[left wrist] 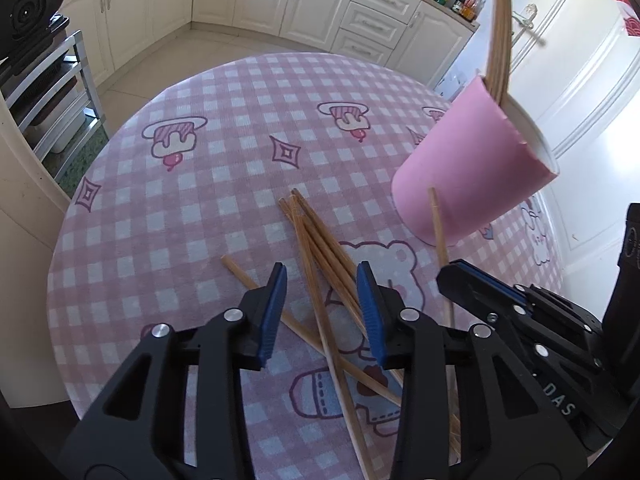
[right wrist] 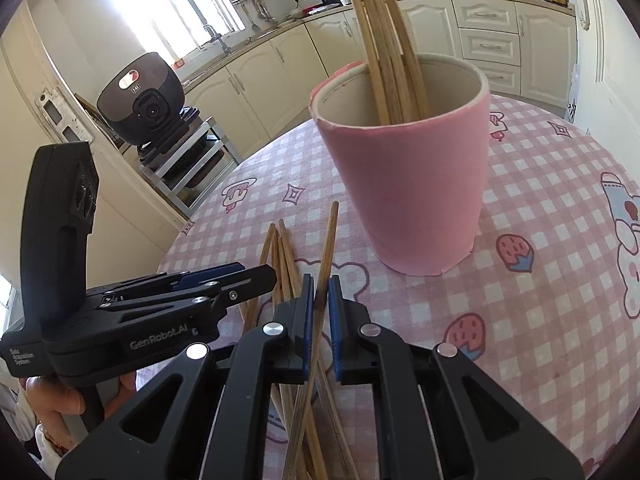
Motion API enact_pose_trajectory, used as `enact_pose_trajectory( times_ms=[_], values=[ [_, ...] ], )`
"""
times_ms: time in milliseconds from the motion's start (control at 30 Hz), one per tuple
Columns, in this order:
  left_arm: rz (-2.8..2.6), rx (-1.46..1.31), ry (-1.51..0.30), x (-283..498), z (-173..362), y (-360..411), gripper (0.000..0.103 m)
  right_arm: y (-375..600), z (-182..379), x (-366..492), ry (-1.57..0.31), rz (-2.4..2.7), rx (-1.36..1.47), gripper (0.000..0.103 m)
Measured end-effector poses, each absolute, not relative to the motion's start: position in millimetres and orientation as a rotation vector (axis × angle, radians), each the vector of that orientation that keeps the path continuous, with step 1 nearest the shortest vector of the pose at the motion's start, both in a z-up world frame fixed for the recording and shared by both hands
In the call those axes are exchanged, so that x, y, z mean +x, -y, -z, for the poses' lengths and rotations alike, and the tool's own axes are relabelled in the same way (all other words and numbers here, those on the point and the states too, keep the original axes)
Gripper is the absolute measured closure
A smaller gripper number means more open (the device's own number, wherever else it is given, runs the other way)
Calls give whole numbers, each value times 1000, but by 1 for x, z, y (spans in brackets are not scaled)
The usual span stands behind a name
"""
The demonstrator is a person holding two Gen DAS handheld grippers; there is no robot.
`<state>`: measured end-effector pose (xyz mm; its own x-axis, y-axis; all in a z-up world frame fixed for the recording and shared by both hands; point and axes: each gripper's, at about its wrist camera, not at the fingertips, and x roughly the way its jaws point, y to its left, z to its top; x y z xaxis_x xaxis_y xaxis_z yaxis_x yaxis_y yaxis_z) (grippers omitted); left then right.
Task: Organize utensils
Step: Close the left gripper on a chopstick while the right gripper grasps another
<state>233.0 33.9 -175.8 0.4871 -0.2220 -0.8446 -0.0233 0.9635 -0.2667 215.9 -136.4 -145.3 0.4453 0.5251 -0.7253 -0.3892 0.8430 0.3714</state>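
Several loose wooden chopsticks (left wrist: 316,240) lie crossed on the table in front of a pink cup (left wrist: 472,168). My left gripper (left wrist: 322,280) hangs low over the pile. Its blue pads stand apart with some of the sticks between them, and the left pad is not touching them. In the right wrist view my right gripper (right wrist: 321,300) is shut on one chopstick (right wrist: 329,236), which angles up toward the pink cup (right wrist: 404,184). Several chopsticks (right wrist: 384,40) stand inside that cup. The left gripper (right wrist: 256,276) shows side-on just to the left.
The round table (left wrist: 160,208) has a pink checked cloth. Cream kitchen cabinets (left wrist: 304,0) run along the far wall. A metal rack (left wrist: 52,92) with an appliance stands left of the table. A hand (right wrist: 60,396) holds the left gripper's handle.
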Motion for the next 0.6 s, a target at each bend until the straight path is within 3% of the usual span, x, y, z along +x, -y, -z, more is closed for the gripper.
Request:
enact_pose_trajectory(
  times_ms=[300, 433, 600],
  values=[
    [120, -242, -1079, 238, 182, -29, 80, 134, 148, 220, -958, -584, 178, 97],
    [133, -241, -1075, 238, 181, -24, 93, 136, 147, 219, -954, -588, 179, 97],
    [134, -250, -1049, 234, 173, -21, 95, 140, 144, 216, -945, -589, 180, 97]
  ],
)
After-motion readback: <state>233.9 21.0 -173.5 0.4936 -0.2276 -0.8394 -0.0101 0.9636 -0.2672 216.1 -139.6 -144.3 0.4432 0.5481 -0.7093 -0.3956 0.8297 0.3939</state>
